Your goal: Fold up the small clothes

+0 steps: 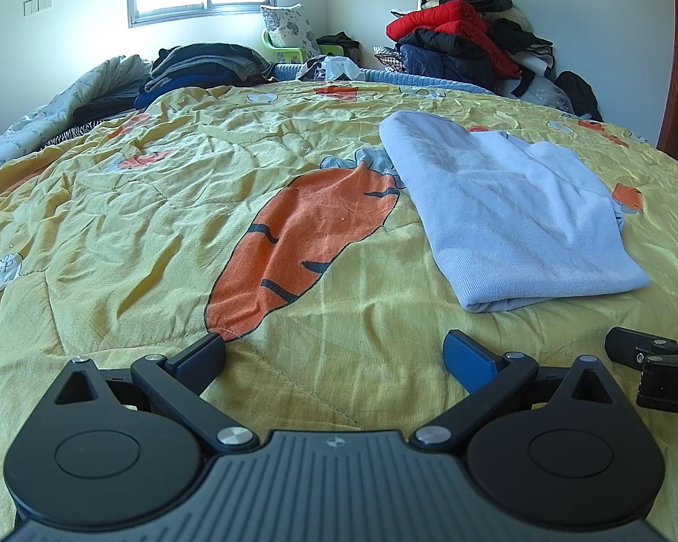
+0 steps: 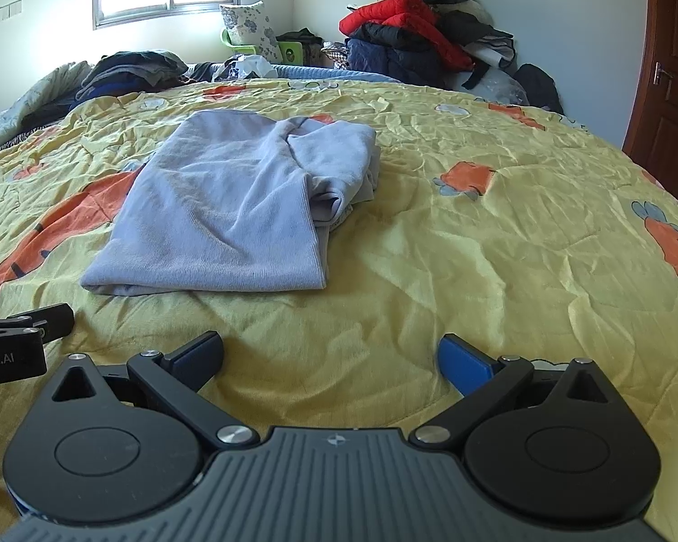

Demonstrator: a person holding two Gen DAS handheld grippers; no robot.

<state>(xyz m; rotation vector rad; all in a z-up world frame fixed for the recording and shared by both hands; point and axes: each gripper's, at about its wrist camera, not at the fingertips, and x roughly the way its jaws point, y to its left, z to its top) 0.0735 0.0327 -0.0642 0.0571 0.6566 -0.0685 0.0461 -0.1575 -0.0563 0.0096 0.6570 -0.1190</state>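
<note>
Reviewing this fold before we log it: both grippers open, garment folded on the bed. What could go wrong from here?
1. The light blue garment has a loose bunched flap on its right side; another fold may trap it, leaving a lumpy result.
2. The yellow quilt is wrinkled, so the right gripper could pinch quilt along with cloth.
3. The left gripper sits beside the right one; they may collide.

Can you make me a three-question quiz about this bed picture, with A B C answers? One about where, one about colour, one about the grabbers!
1. Where is the top lying?
A. on the quilt
B. on the floor
C. on the far pile

2. What colour is the top?
A. red
B. light blue
C. green

3. How are both grippers' jaws?
A. shut on the top
B. shut on nothing
C. open and empty

Answers:
1 A, it lies flat on the yellow quilt.
2 B, its cloth is pale blue.
3 C, left gripper and right gripper show wide gaps.
</note>
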